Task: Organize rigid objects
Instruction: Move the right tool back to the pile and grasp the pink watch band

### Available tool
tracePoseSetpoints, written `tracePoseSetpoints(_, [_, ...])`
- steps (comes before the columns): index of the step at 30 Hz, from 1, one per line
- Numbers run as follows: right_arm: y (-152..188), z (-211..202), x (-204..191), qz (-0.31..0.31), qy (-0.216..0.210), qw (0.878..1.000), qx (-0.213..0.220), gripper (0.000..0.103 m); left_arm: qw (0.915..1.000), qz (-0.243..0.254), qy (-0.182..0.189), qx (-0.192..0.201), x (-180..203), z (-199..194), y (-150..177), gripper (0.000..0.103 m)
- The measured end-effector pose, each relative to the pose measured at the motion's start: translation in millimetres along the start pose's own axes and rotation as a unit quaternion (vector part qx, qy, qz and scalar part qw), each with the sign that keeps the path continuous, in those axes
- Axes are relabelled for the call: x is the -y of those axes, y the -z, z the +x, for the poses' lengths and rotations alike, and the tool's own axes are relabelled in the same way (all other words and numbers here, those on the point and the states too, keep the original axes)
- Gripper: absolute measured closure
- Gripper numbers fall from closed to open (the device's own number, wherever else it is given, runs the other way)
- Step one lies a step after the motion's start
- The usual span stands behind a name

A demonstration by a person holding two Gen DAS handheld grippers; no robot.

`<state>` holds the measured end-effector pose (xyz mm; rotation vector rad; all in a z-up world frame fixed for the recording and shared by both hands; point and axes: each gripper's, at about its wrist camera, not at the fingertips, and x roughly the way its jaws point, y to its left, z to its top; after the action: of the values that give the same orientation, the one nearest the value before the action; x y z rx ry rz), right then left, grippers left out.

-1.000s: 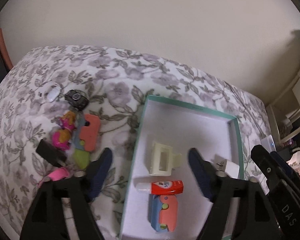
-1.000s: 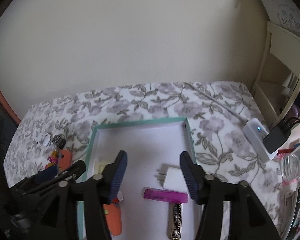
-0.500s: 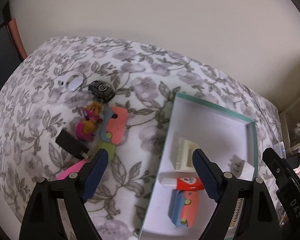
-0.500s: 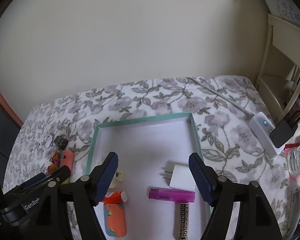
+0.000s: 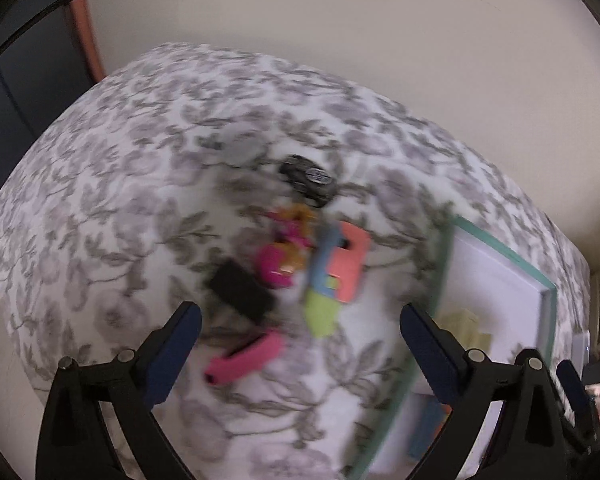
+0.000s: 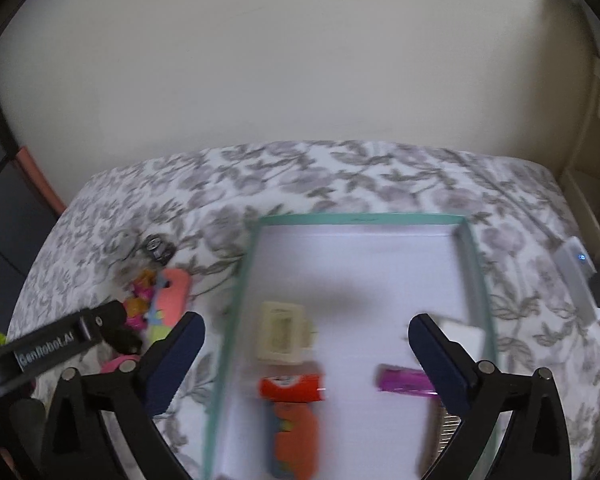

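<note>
My left gripper [image 5: 300, 316] is open and empty above loose items on the floral cloth: a black block [image 5: 240, 290], a pink lighter [image 5: 242, 358], a pink toy [image 5: 278, 264], a coral-and-blue stapler-like piece [image 5: 338, 268] and a black car key [image 5: 308, 178]. My right gripper [image 6: 306, 328] is open and empty over the teal-rimmed white box [image 6: 360, 220], which holds a cream clip [image 6: 280, 332], a red-capped tube [image 6: 292, 388], a coral-and-blue piece [image 6: 294, 440], a purple lighter [image 6: 404, 378] and a white charger [image 6: 464, 334].
The box rim also shows at the right of the left wrist view [image 5: 500, 248]. A white power adapter [image 6: 576, 276] lies on the cloth right of the box. A wall stands behind the table. Both views are motion-blurred.
My left gripper has swung left, off the box and over the loose items. My right gripper has opened wider and shifted slightly over the box.
</note>
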<state>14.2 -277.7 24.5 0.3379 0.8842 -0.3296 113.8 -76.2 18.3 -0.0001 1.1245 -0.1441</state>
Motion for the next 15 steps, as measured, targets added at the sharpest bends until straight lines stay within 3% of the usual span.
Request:
tracePoseSetpoints(8, [9.4,15.3,-49.3,-0.028,-0.042,0.999,-0.020,0.000,0.9967,-0.059,-0.055,0.012,-65.1,-9.5,-11.9,0.003])
tracePoseSetpoints(15, [21.5,30.9,-92.0,-0.065,-0.066,0.995,-0.042,0.000,0.9931,-0.091,-0.071,-0.020,-106.8,13.4,-8.5,0.003])
